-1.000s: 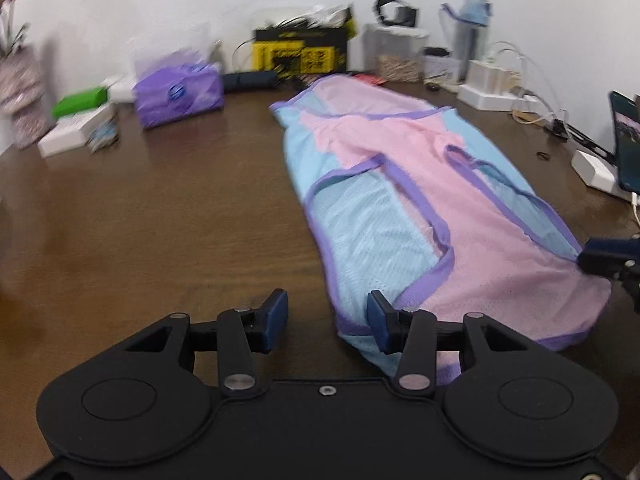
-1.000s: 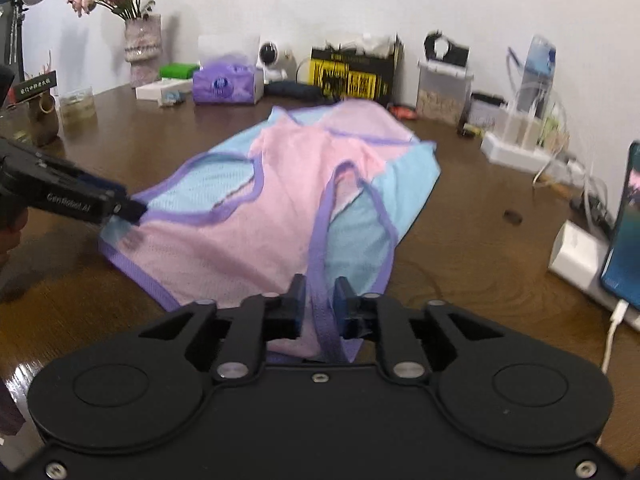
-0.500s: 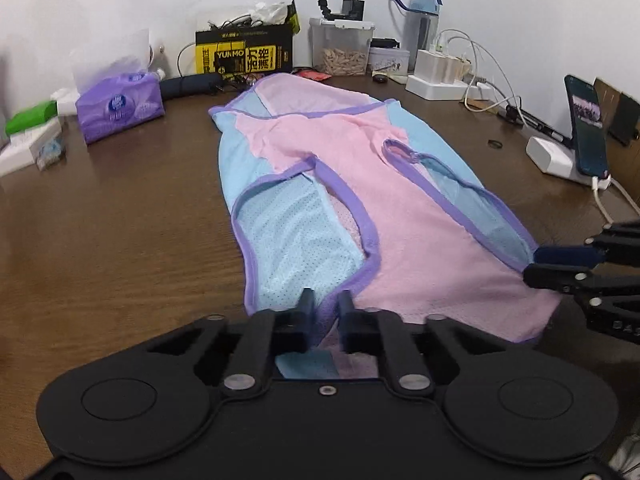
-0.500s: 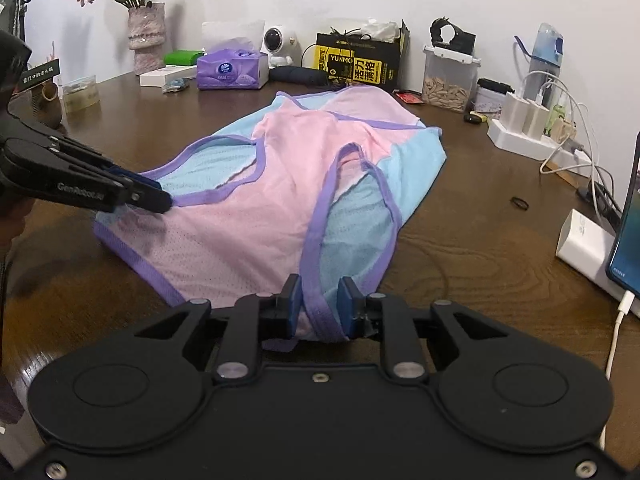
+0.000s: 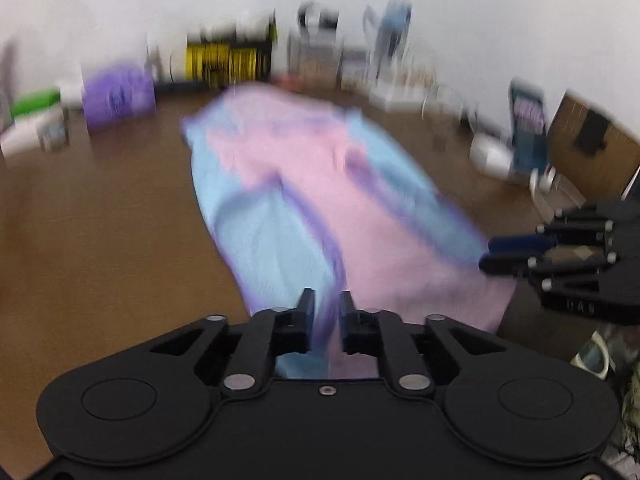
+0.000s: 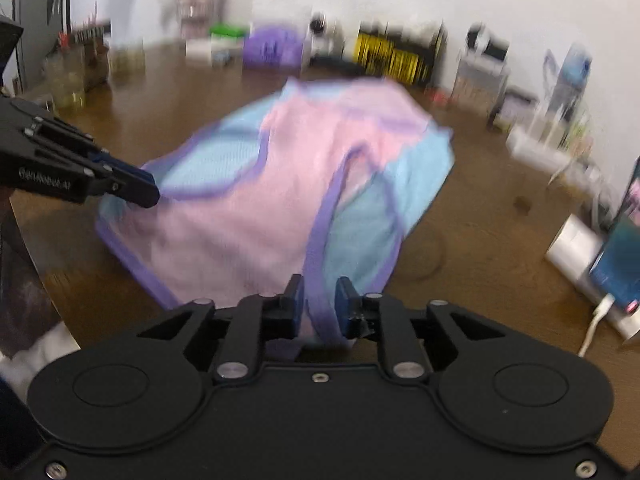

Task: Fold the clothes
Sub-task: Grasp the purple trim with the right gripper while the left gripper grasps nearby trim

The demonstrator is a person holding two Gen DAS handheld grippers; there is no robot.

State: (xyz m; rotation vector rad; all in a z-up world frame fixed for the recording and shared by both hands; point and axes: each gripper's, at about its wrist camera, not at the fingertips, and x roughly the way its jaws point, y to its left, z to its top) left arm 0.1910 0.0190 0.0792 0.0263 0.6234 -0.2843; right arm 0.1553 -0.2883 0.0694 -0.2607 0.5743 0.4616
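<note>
1. Jaws of the left gripper (image 5: 323,304) are opening, part open, with the purple hem of the pink-and-blue mesh garment (image 5: 320,184) between them; pads look clear of the cloth, though blur hides the contact.
2. Jaws of the right gripper (image 6: 318,296) are also opening, part open, hem strip between them, not clamped.
3. Garment lies spread on the bench (image 5: 100,240), running from 6 toward 12 o'clock; near hem sits at both grippers.
4. Step, my read: taking hold of the near hem corners for a fold.
5. Next move calls for both jaws to close firmly on the hem, then an even lift toward 12 o'clock.
</note>
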